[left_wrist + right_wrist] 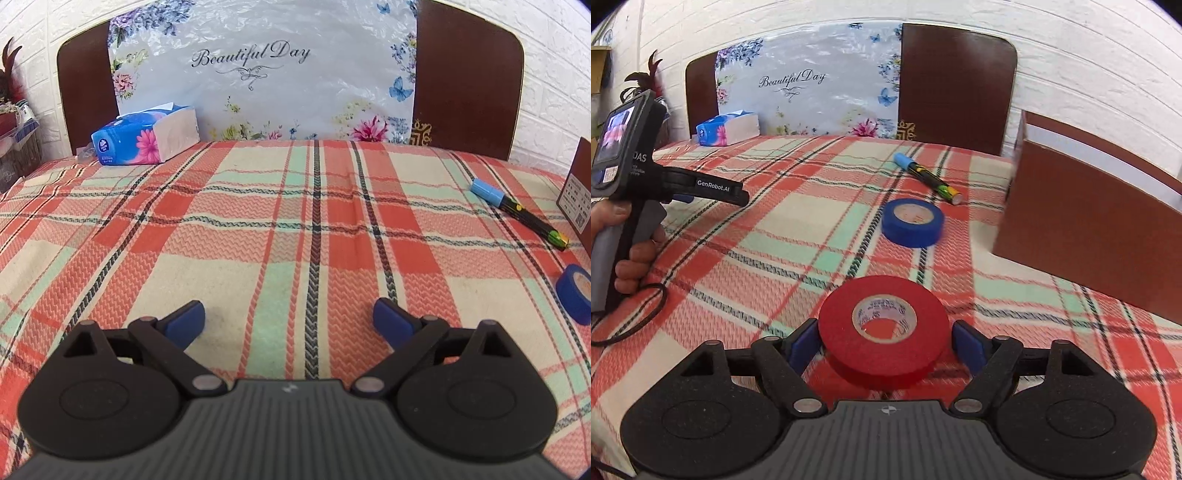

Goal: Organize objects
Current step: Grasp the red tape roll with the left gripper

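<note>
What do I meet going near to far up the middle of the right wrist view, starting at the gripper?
right gripper → red tape roll between its fingers → blue tape roll → marker → floral bag at the back.

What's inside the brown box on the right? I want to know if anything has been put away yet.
The brown box stands open-topped; only a strip of its white inner wall shows above the front panel. That panel hides the floor and any contents, so nothing can be confirmed inside.

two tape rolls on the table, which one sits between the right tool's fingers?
The red tape roll, between the right tool fingers. The blue tape roll lies farther off, near the marker.
</note>
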Action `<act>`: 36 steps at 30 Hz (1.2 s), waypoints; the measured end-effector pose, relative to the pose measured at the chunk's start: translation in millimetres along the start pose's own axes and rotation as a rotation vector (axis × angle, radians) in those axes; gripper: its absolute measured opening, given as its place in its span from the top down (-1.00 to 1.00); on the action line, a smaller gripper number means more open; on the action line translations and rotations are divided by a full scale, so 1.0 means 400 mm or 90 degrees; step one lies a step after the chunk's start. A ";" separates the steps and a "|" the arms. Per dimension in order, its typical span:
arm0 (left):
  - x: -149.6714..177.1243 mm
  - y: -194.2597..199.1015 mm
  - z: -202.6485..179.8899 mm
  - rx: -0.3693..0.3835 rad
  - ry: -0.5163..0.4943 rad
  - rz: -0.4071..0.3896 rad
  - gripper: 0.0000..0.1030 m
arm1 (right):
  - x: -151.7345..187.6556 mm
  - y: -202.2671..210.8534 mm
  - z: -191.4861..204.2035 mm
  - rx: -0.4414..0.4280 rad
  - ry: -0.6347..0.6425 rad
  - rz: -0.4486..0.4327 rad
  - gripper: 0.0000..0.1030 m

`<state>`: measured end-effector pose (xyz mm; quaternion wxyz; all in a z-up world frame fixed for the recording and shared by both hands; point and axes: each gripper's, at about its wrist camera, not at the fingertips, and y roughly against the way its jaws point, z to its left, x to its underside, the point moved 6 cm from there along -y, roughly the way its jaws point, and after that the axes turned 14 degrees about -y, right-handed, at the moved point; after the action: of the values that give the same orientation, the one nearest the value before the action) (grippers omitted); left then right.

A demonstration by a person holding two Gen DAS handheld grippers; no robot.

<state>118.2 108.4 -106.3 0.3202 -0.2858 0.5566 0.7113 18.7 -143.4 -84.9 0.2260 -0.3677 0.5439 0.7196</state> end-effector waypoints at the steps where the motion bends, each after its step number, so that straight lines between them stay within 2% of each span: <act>1: -0.005 0.003 -0.005 0.002 -0.004 0.016 -0.92 | 0.005 0.005 0.001 0.004 0.007 -0.001 -0.49; 2: -0.013 0.014 -0.013 0.019 0.000 0.031 -0.84 | 0.010 0.009 0.004 0.009 0.018 -0.005 -0.50; 3: -0.022 0.032 -0.028 0.058 0.010 0.037 -0.74 | 0.016 0.014 0.004 0.012 0.030 -0.010 -0.50; 5: -0.050 0.093 -0.084 0.136 0.011 0.017 -0.73 | 0.024 0.020 0.009 0.014 0.039 -0.015 -0.51; 8: -0.091 0.189 -0.217 0.215 -0.080 -0.009 -0.73 | 0.023 0.021 0.000 0.009 0.028 -0.013 -0.51; 10: -0.095 0.232 -0.308 0.286 -0.131 0.005 -0.73 | 0.024 0.022 0.001 0.007 0.025 -0.013 -0.51; 12: -0.089 0.256 -0.382 0.336 -0.175 0.026 -0.73 | 0.028 0.026 0.001 0.006 0.025 -0.014 -0.51; 14: -0.071 0.254 -0.431 0.348 -0.206 0.049 -0.72 | 0.030 0.029 -0.003 0.004 0.022 -0.015 -0.51; 18: -0.033 0.195 -0.465 0.379 -0.193 0.124 -0.31 | 0.031 0.028 -0.007 0.000 0.020 -0.015 -0.52; 20: -0.030 0.190 -0.474 0.366 -0.199 0.117 -0.20 | 0.031 0.024 -0.006 -0.003 0.020 -0.014 -0.51; 22: -0.032 0.207 -0.486 0.381 -0.213 0.108 0.15 | 0.027 0.016 -0.004 -0.013 0.018 -0.007 -0.47; 23: -0.032 0.211 -0.490 0.393 -0.211 0.109 0.38 | 0.024 0.013 -0.002 -0.024 0.015 -0.004 -0.35; 28: -0.066 0.246 -0.493 0.385 -0.205 0.101 0.41 | 0.002 0.036 -0.008 -0.035 -0.001 -0.036 -0.34; 32: -0.172 0.305 -0.500 0.395 -0.207 0.034 0.41 | -0.062 0.084 -0.034 -0.008 0.006 -0.120 -0.34; 36: -0.296 0.337 -0.572 0.397 -0.232 -0.032 0.41 | -0.158 0.116 -0.106 0.027 -0.011 -0.194 -0.34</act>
<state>100.3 -154.4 16.4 0.5033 -0.0562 0.6736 0.5384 36.8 -192.9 -13.1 0.3451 -0.4352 0.4946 0.6685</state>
